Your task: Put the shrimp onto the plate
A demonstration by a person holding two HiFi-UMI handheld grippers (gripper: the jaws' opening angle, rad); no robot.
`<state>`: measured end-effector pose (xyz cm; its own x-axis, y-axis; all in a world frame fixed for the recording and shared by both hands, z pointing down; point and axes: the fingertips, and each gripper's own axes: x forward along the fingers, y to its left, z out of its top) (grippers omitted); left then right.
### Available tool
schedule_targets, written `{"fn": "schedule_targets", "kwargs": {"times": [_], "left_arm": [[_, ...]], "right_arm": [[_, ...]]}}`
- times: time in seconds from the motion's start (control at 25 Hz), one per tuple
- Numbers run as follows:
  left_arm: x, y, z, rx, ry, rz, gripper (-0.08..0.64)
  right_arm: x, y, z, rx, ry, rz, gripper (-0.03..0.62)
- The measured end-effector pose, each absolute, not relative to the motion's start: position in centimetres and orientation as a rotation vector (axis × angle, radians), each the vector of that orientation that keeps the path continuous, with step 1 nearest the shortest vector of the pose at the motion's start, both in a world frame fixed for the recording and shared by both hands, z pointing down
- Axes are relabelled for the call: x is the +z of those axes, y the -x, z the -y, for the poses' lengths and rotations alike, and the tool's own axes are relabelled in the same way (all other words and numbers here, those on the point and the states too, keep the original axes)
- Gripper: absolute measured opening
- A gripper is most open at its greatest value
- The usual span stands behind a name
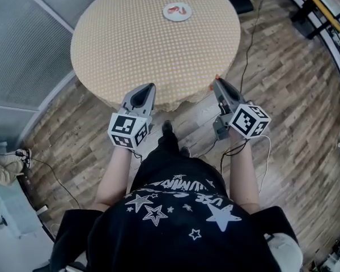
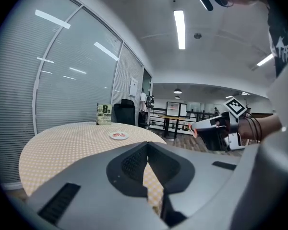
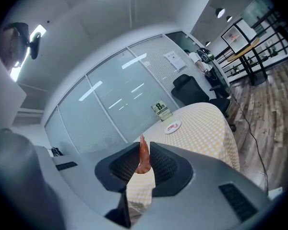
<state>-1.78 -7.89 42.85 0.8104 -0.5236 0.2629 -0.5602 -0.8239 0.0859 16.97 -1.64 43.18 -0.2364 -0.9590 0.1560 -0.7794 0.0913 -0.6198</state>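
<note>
A white plate [image 1: 177, 11] with red shrimp on it lies at the far side of the round table [image 1: 130, 50], which has a tan checked cloth. The plate [image 3: 173, 126] shows small and far off in the right gripper view, and the plate [image 2: 118, 135] likewise in the left gripper view. My right gripper [image 1: 217, 82] hangs by the table's near edge, shut on an orange shrimp [image 3: 143, 158] that stands upright between the jaws. My left gripper [image 1: 149, 87] is level with it, shut with nothing in it. The right gripper [image 2: 206, 126] is seen from the left one.
A green-and-white sign [image 3: 159, 110] stands on the table behind the plate. A black office chair [image 3: 189, 87] sits beyond the table. Cables [image 1: 249, 44] trail over the wood floor at the right. A glass wall with blinds [image 1: 22, 44] runs along the left.
</note>
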Motion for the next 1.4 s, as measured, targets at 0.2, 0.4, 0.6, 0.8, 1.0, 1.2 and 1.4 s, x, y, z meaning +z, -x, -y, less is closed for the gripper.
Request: {"fn": "schedule_targets", "kwargs": {"times": [0.2, 0.4, 0.6, 0.8, 1.0, 1.2, 1.4], "left_arm": [[42.6, 0.6, 12.3, 0.316, -2.840, 0.820, 0.008], [43.3, 0.6, 16.7, 0.325, -2.840, 0.808, 0.008], [43.7, 0.0, 21.1, 0.311, -2.850, 0.782, 0.008], [44.0, -0.7, 23.6, 0.305, -2.863, 0.734, 0.008], [44.2, -1.1, 24.5, 0.298, -2.860, 0.717, 0.008], [44.4, -2.4, 25.2, 0.307, -2.850, 0.736, 0.008], [44.9, -2.4, 24.9, 0.331, -2.839, 0.808, 0.008]], "right_arm": [[41.7, -18.5, 5.7, -0.842, 1.773, -2.090, 0.071], [41.6, -18.3, 10.3, -0.847, 1.792, -2.096, 0.071], [41.6, -18.3, 14.7, -0.846, 1.821, -2.096, 0.071], [42.2, -18.5, 16.7, -0.856, 1.858, -2.078, 0.071], [42.9, -19.1, 16.4, -0.888, 1.885, -2.040, 0.071], [43.3, -21.0, 17.1, -0.899, 1.882, -2.042, 0.071], [44.8, -21.3, 18.8, -0.930, 1.829, -2.093, 0.071]]}}
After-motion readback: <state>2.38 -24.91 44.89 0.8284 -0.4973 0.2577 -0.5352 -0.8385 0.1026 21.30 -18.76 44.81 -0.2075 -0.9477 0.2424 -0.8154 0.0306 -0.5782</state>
